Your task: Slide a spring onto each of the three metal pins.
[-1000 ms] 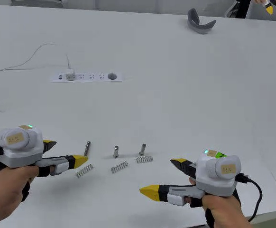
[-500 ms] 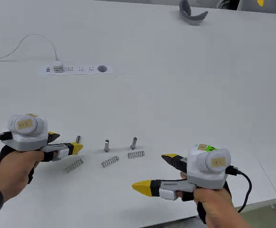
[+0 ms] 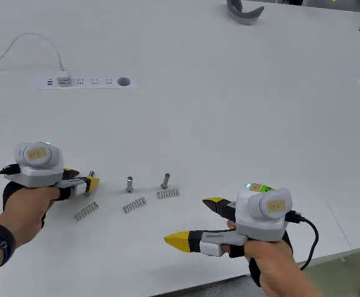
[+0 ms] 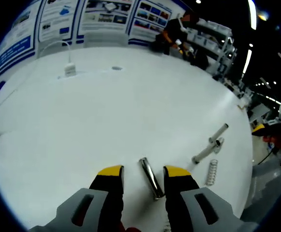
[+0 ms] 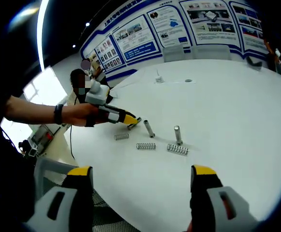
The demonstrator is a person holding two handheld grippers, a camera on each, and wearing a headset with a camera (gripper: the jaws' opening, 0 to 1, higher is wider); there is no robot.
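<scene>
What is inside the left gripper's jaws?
A bare metal pin, no spring on it, sits between the left gripper's open jaws. The gripper body covers the table beneath.

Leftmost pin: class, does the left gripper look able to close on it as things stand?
Probably yes: in the left gripper view the leftmost pin sits between the open jaws of the left gripper, with nothing else in the gap; a spring lies off to the side.

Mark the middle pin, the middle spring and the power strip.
middle pin (image 3: pixel 129 184), head view, on its shaft.
middle spring (image 3: pixel 134 205), head view, on its middle coils.
power strip (image 3: pixel 99 82), head view, on its white top face.
</scene>
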